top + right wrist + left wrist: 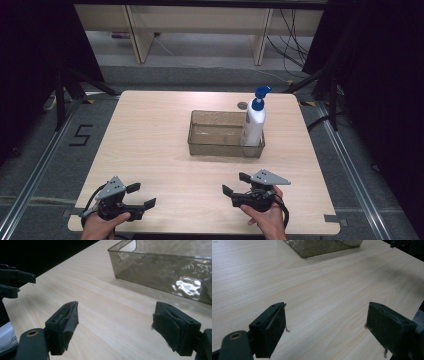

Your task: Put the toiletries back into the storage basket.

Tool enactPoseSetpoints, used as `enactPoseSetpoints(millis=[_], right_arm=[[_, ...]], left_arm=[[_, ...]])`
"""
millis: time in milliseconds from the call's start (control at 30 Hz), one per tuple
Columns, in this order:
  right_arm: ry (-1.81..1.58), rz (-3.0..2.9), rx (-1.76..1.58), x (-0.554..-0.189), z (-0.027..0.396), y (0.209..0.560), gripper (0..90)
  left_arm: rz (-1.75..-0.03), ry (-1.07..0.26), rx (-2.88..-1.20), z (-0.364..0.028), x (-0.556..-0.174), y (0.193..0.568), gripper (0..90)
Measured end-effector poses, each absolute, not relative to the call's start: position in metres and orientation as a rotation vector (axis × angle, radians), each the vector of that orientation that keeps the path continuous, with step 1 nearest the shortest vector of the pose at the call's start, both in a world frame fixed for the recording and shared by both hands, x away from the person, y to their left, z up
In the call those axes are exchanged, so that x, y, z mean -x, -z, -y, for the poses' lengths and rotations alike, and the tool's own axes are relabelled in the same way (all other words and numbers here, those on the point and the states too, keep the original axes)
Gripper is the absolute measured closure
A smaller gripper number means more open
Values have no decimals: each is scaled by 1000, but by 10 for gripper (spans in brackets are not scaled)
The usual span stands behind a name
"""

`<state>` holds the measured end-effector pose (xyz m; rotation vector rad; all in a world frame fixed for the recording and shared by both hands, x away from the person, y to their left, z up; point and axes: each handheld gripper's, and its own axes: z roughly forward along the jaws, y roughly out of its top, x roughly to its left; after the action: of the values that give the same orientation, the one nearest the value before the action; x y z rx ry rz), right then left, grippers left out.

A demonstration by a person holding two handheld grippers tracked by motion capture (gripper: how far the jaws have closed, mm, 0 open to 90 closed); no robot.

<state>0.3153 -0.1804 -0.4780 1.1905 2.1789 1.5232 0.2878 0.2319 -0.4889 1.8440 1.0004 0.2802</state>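
A smoky see-through bin (215, 134) sits on the light wooden table (150, 150), a little right of the middle. A white pump bottle with a blue head (254, 122) stands upright in the bin's right end. My left gripper (142, 195) rests low near the front left corner, open, jaws pointing right. My right gripper (235, 183) sits near the front edge below the bin, open, jaws pointing left. In the left gripper view the left gripper (325, 320) holds nothing, the bin (322, 246) far ahead. The right gripper (115, 320) is likewise bare, the bin (160, 270) close ahead.
A small round disc (242, 105) lies on the table just behind the bin. The left gripper (15, 280) appears at the left of the right gripper view. Bare tabletop lies left of the bin. A "5" mark (80, 135) is on the floor.
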Motion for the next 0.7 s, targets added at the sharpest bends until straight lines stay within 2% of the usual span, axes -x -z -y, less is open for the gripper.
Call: enactPoseSetpoints(millis=[267,700], right_arm=[[-1538,-2209,-1259,-306,181,484,203],[-1501,-2243,-1180,-306,179,490,191]], left_arm=[[-993,-277,-1861,-233,-289,490,156],[-995,-283,-1866,-232,-289,490,156]])
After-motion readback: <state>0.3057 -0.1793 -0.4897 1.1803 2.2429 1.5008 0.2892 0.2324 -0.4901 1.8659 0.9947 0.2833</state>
